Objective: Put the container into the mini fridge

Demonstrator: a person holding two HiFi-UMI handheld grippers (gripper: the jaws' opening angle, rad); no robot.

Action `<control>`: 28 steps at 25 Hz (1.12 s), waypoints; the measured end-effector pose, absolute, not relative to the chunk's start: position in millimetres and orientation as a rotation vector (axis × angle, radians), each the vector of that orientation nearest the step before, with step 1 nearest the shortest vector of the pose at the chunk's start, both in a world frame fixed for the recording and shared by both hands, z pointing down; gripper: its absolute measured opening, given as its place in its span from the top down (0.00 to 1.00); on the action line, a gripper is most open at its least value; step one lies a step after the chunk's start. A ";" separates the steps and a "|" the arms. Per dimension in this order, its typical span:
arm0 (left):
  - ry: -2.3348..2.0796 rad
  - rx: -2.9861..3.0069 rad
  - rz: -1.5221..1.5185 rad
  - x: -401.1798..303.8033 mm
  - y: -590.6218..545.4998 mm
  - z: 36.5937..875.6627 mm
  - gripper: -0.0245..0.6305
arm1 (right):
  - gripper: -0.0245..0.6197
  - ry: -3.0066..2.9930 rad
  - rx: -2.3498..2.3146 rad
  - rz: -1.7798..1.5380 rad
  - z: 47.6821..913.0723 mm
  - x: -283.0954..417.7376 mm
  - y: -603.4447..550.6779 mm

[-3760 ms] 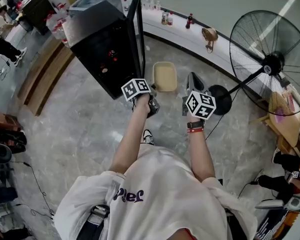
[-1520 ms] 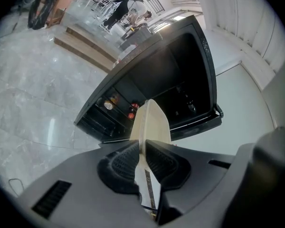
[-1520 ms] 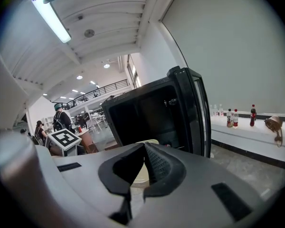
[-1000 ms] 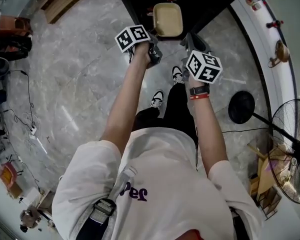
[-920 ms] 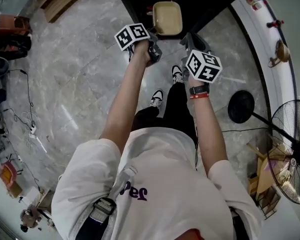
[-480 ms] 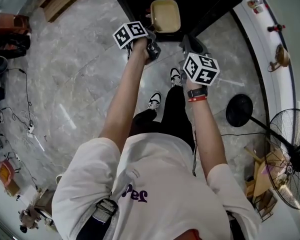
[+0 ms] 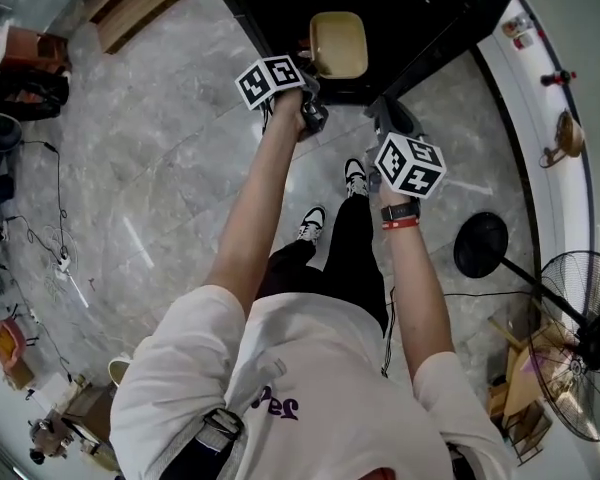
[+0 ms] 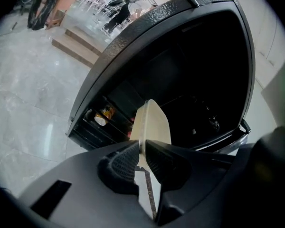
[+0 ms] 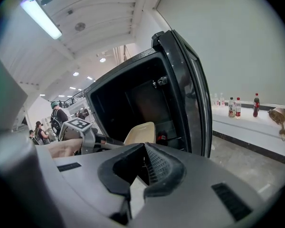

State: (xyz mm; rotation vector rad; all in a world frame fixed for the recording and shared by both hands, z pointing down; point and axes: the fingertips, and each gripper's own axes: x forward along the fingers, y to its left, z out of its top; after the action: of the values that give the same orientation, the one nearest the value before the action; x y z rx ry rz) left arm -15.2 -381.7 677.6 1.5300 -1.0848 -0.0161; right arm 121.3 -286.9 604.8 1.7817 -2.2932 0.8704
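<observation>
Head view: a person in a white T-shirt (image 7: 310,388) stands on a grey marbled floor (image 7: 150,178) with both arms stretched toward a black mini fridge (image 7: 270,8) at the top of the frame. Its door (image 7: 458,23) is swung open at the upper right. The left gripper (image 7: 308,68), carrying a cube with square markers, holds the left rim of a beige, rounded-rectangular plastic container (image 7: 338,45). The container appears against the fridge's dark interior at top centre. The right gripper (image 7: 383,108) hangs lower and to the right, apart from the container. A black pedestal fan (image 7: 578,353) occupies the lower right, and a white ledge (image 7: 525,93) curves along the right edge. Left gripper view: the jaws are clamped on the thin rim of the container (image 8: 154,122), which rises edge-on from between the pads at frame centre. It stands before the open fridge cavity, and whether it has crossed the threshold cannot be told. Small cans (image 8: 100,119) sit on a lower shelf at the left of the cavity. Right gripper view: the jaws meet at their tips with nothing between them. Beyond them the container (image 9: 140,133) sits low in front of the fridge opening, held from the left by the left gripper. The open door stands upright at centre right. Several bottles (image 9: 235,107) stand on the white ledge at the right edge.
</observation>
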 end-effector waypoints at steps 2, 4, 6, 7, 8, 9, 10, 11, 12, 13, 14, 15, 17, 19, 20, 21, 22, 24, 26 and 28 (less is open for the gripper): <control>-1.091 1.542 -0.015 -14.8 -390.2 675.4 0.88 | 0.94 -2.292 1.783 0.881 605.2 122.4 -287.8; -1.096 1.548 -0.011 -16.7 -397.6 676.0 0.88 | 0.94 -2.296 1.782 0.887 606.5 120.3 -289.1; -1.102 1.548 0.004 -17.5 -403.5 679.4 0.88 | 0.94 -2.300 1.777 0.890 608.7 117.9 -290.6; -1.106 1.546 0.016 -17.3 -406.1 681.8 0.88 | 0.94 -2.304 1.773 0.891 609.6 117.3 -291.5; -1.110 1.545 0.028 -16.4 -408.7 683.9 0.88 | 0.94 -2.307 1.771 0.893 610.4 117.4 -292.4; -1.112 1.545 0.036 -15.0 -411.3 685.6 0.88 | 0.94 -2.309 1.770 0.894 611.1 118.2 -292.9; -1.112 1.546 0.041 -13.3 -413.6 686.8 0.88 | 0.94 -2.310 1.771 0.896 611.9 119.2 -292.9; -1.111 1.545 0.042 -12.1 -416.0 687.8 0.88 | 0.94 -2.311 1.772 0.896 612.6 119.9 -292.9; -1.111 1.544 0.039 -11.5 -418.8 688.6 0.88 | 0.94 -2.312 1.774 0.896 613.1 120.3 -293.6; -1.110 1.542 0.035 -11.1 -422.2 689.3 0.88 | 0.94 -2.316 1.775 0.896 613.3 120.5 -294.9; -1.108 1.541 0.030 -10.5 -425.7 690.2 0.88 | 0.94 -2.320 1.775 0.895 613.6 120.7 -296.5; -1.104 1.542 0.027 -9.2 -428.8 691.5 0.88 | 0.94 -2.323 1.774 0.894 614.1 121.5 -297.9; -1.093 1.550 0.025 -4.3 -433.5 694.3 0.88 | 0.94 -2.325 1.774 0.888 614.9 124.5 -299.0; -1.083 1.554 0.021 -1.1 -437.3 696.0 0.88 | 0.94 -2.322 1.776 0.880 614.2 126.2 -299.5; -1.081 1.553 0.018 -1.2 -439.4 696.4 0.88 | 0.94 -2.321 1.777 0.877 613.7 125.9 -300.0; -1.080 1.550 0.014 -1.8 -441.6 696.9 0.88 | 0.94 -2.321 1.777 0.875 613.5 125.1 -300.8; -1.080 1.549 0.012 -2.3 -443.9 697.4 0.88 | 0.94 -2.321 1.777 0.874 613.7 124.3 -301.5; -1.082 1.553 0.012 -1.7 -449.2 698.1 0.88 | 0.94 -2.322 1.773 0.874 614.8 123.7 -302.8; -1.087 1.554 0.015 -0.1 -455.2 699.9 0.88 | 0.94 -2.321 1.769 0.877 616.3 124.9 -303.9; -1.093 1.549 0.017 1.0 -462.7 702.9 0.88 | 0.94 -2.320 1.769 0.882 617.9 126.0 -305.8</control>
State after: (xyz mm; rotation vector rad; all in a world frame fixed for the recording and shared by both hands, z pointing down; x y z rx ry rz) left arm 1.0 -462.7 702.9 1.5495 -1.0931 0.0167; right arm 126.0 -305.8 617.9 1.7692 -2.3200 0.8824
